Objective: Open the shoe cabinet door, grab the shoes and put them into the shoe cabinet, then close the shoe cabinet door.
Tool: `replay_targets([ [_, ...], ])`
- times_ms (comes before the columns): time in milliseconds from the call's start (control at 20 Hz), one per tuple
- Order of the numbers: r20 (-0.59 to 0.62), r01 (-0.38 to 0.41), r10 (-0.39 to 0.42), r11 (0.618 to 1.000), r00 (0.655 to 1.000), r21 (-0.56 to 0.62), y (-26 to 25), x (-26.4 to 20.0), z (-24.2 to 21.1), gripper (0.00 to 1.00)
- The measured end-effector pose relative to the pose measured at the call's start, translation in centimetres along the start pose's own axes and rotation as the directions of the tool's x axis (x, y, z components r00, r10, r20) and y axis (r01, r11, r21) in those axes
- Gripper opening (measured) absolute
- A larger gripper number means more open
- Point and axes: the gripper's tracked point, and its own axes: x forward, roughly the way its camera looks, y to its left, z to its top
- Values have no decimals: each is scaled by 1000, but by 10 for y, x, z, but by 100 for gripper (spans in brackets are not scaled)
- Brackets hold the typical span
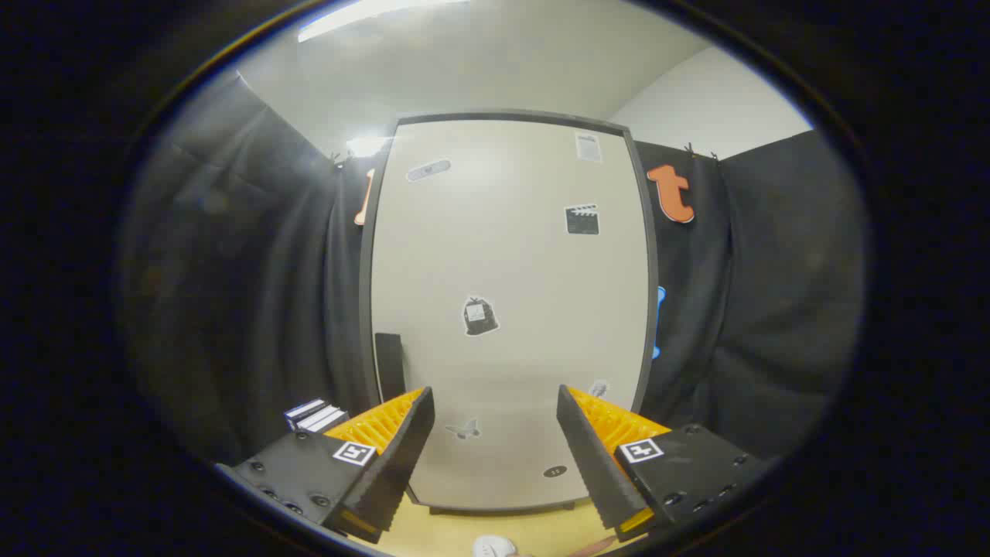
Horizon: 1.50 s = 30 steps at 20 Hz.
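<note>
Centre frame, the shoe cabinet door (506, 309) stands shut; the hand-held gripper (495, 433) faces it with fingers spread and empty, probably lining up on the dark handle (389, 363) at the door's left edge.

I see a bright ceiling strip light (371, 14) overhead, and a hot glare spot (366, 145) blooms beside the cabinet door's (503, 255) upper left corner. The pale door is evenly lit and fairly sharp; the dark cloth to its left looks hazy and washed out. The fisheye bows the door's edges outward. My tool (495, 441), fingers spread apart, reads crisp, their inner faces in shadow.
</note>
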Motion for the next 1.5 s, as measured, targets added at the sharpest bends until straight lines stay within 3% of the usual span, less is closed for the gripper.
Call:
replay_targets([
  [800,21,1,-1,1000,1000,12,12,6,2,98],
  [1500,-1,-99,99,993,995,68,100,68,-27,96],
])
